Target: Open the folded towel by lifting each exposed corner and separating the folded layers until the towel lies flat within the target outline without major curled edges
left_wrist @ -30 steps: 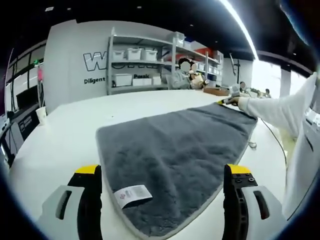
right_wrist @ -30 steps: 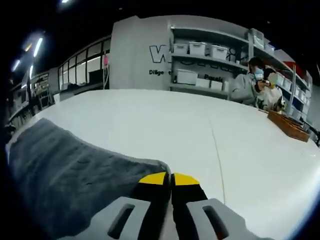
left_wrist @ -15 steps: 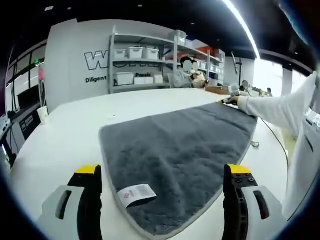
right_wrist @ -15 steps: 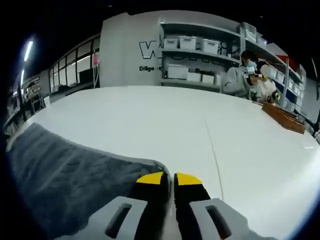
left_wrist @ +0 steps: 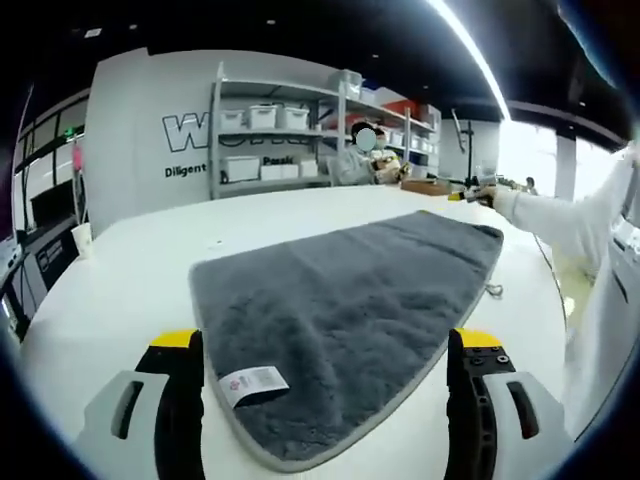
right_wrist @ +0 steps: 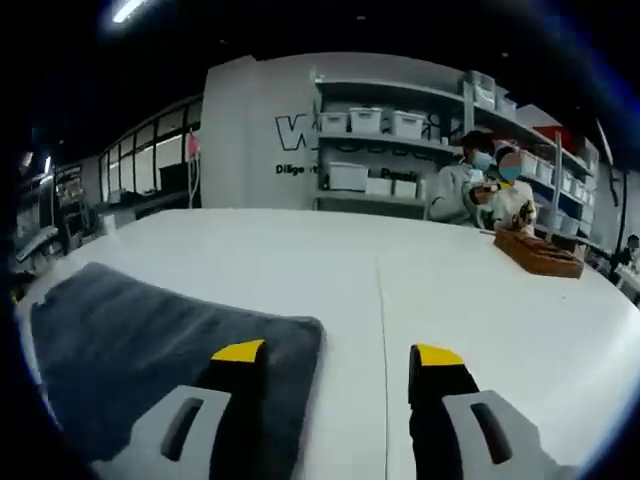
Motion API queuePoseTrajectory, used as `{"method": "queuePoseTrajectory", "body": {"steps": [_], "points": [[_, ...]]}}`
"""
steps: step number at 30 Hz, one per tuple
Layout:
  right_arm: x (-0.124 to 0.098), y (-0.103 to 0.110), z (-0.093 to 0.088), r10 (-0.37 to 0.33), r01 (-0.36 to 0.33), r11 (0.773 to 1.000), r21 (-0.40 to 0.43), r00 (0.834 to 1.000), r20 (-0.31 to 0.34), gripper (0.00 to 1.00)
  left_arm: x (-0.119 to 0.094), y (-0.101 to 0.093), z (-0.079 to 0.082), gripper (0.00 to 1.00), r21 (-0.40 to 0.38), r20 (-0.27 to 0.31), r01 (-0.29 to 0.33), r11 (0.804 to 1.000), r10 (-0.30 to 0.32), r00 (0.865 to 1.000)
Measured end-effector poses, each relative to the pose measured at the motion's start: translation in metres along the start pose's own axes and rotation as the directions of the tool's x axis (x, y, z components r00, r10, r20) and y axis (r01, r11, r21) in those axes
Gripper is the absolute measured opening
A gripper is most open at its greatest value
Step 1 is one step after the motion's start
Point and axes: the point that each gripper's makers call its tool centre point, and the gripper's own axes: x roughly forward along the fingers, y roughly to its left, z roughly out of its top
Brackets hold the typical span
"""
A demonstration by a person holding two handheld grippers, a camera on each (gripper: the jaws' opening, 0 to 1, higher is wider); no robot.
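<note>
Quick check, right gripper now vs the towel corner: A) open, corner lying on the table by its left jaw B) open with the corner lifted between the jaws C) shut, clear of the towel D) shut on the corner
A: in the right gripper view the right gripper has its jaws spread wide, and the grey towel corner lies flat on the white table beside the left jaw, not pinched.

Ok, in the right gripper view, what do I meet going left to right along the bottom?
Grey fluffy towel → right gripper's yellow-tipped left finger → bare white table seen through the open gap → its yellow-tipped right finger.
</note>
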Motion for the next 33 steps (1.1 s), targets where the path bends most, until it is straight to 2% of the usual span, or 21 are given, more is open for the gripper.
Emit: {"method": "queuePoseTrajectory", "body": {"steps": [4, 9, 11, 15, 19, 25, 29, 33], "points": [[-0.054, 0.024, 0.002, 0.045, -0.044, 0.999, -0.017, 0.997, 0.064, 0.63, -0.004, -0.008, -0.003, 1.00, 0.011, 0.003, 0.005, 1.000, -0.005, 1.000], [-0.107, 0.058, -0.011, 0.084, -0.080, 0.996, -0.037, 0.991, 0.100, 0.72, -0.011, -0.016, -0.004, 1.00, 0.026, 0.009, 0.026, 0.999, -0.026, 1.000], [-0.127, 0.071, -0.021, 0.085, -0.079, 0.995, -0.060, 0.990, 0.111, 0.77, -0.015, -0.018, -0.003, 1.00, 0.033, 0.014, 0.028, 0.999, -0.029, 0.999], [-0.152, 0.094, -0.048, 0.090, -0.083, 0.993, -0.086, 0.992, 0.087, 0.87, -0.022, -0.022, -0.003, 1.00, 0.039, 0.031, 0.032, 0.999, -0.033, 0.999], [-0.175, 0.116, -0.071, 0.111, -0.106, 0.992, -0.063, 0.991, 0.072, 0.92, -0.028, -0.025, -0.004, 1.00, 0.040, 0.042, 0.035, 0.999, -0.037, 0.998], [-0.199, 0.133, -0.093, 0.099, -0.096, 0.995, -0.038, 0.992, 0.079, 0.99, -0.034, -0.026, -0.007, 1.00, 0.043, 0.047, 0.032, 0.999, -0.034, 0.998], [-0.199, 0.136, -0.103, 0.097, -0.095, 0.995, -0.042, 0.994, 0.041, 0.99, -0.037, -0.027, -0.011, 1.00, 0.039, 0.045, 0.032, 0.999, -0.033, 0.998], [-0.189, 0.131, -0.097, 0.078, -0.076, 0.996, -0.047, 0.996, 0.037, 0.99, -0.041, -0.027, -0.012, 1.00, 0.037, 0.048, 0.027, 0.999, -0.029, 0.998]]}}
